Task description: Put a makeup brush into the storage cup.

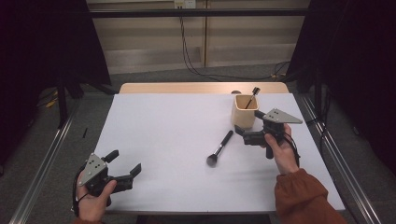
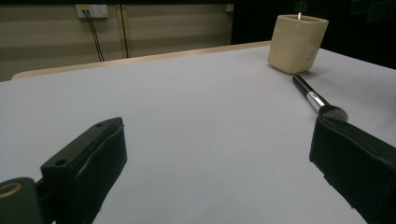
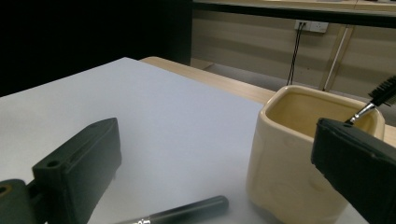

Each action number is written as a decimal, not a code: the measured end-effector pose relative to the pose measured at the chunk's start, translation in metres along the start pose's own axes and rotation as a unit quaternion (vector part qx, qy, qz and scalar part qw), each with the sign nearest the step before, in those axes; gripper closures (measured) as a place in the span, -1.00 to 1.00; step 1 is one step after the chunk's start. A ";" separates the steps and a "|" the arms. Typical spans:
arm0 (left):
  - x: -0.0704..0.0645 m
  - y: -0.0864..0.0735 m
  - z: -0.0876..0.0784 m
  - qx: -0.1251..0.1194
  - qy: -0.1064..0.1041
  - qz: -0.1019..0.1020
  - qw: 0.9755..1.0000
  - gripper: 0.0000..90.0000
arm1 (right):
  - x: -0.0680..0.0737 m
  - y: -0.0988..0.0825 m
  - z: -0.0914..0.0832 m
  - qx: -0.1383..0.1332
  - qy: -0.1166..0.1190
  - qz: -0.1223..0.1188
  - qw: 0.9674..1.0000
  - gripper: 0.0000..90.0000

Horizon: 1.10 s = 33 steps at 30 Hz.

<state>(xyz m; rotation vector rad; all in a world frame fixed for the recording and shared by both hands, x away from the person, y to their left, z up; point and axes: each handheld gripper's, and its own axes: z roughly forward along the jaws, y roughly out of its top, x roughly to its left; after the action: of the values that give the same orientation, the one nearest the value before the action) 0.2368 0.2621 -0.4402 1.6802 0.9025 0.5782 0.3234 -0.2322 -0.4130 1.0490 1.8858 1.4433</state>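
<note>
A cream square cup (image 1: 244, 114) stands at the table's far right, and a thin dark-bristled brush (image 1: 253, 96) leans inside it. A black makeup brush (image 1: 219, 148) lies flat just left of the cup, bristles toward me. My right gripper (image 1: 247, 123) is open beside the cup's near side, with nothing between its jaws. In the right gripper view the cup (image 3: 299, 163) sits close ahead, the thin brush (image 3: 380, 93) pokes above its rim, and the makeup brush's handle (image 3: 187, 212) lies below. My left gripper (image 1: 123, 162) rests open and empty at the near left corner. From it, the cup (image 2: 297, 43) and makeup brush (image 2: 317, 100) lie far off to the right.
The white table top (image 1: 173, 140) ends in a wooden strip (image 1: 187, 87) at the far edge. Black curtains hang at both sides. Cables (image 1: 191, 60) run down the back wall onto the floor. Metal rails (image 1: 42, 163) flank the table.
</note>
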 end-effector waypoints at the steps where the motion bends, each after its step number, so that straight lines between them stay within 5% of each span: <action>1: 0.000 0.000 0.000 0.001 0.000 0.001 1.000 -0.91 | 0.000 0.002 0.002 0.000 0.000 -0.001 1.000 -0.97; 11: 0.000 0.000 0.000 0.003 0.000 0.003 1.000 -0.91 | -0.002 0.004 0.005 0.042 0.016 0.003 0.999 -0.97; 19: 0.000 0.000 0.000 0.003 0.002 0.002 1.000 -0.91 | -0.008 0.007 0.005 0.113 0.043 -0.003 0.993 -0.97; 27: 0.000 0.000 0.000 0.005 0.000 0.004 1.000 -0.91 | -0.008 0.009 0.012 0.193 0.072 -0.017 0.978 -0.97; 33: 0.000 0.000 0.000 0.005 0.001 0.005 1.000 -0.91 | -0.009 0.010 0.017 0.263 0.094 -0.018 0.960 -0.95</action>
<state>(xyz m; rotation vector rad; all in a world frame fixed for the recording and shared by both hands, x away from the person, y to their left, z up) 0.2369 0.2623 -0.4399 1.6937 0.8997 0.5823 0.3442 -0.2294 -0.4084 1.1277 2.4967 1.0697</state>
